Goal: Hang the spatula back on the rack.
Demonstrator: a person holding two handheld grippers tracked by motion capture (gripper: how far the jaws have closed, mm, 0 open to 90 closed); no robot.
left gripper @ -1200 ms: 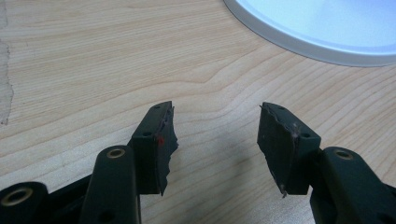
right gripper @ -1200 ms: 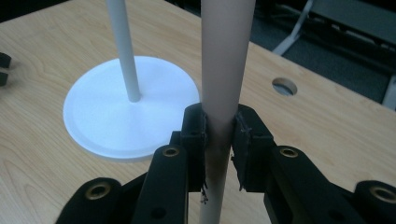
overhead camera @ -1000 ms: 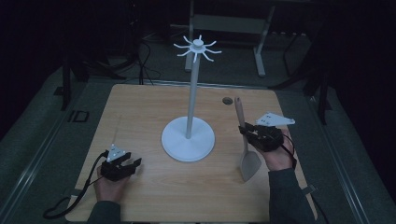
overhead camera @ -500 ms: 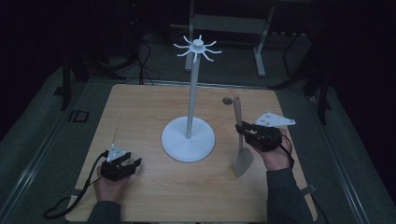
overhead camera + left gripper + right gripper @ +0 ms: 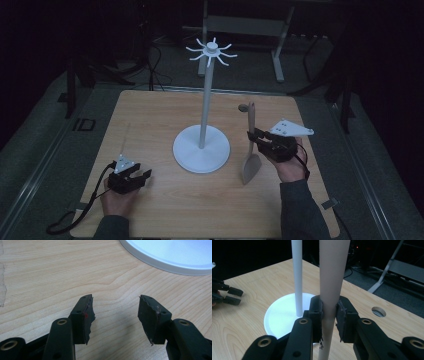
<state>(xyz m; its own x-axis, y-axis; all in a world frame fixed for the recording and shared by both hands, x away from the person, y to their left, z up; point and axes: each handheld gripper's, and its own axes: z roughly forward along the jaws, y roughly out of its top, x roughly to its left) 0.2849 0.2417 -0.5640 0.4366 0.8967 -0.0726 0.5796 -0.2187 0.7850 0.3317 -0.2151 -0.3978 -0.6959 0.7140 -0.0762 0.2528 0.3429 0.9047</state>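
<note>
Spatula (image 5: 250, 150) stood upright, clamped in right gripper (image 5: 256, 136) beside stand (image 5: 202, 148); left gripper (image 5: 142, 176), jaws apart, sat near table (image 5: 165, 210) front edge.

In the right gripper view, the spatula (image 5: 333, 272) is cut off at the top and bottom edges, so its blade is hidden. The stand's pole (image 5: 297, 277) is cropped above. In the left gripper view, the stand's base (image 5: 172, 255) is cut by the edges.
</note>
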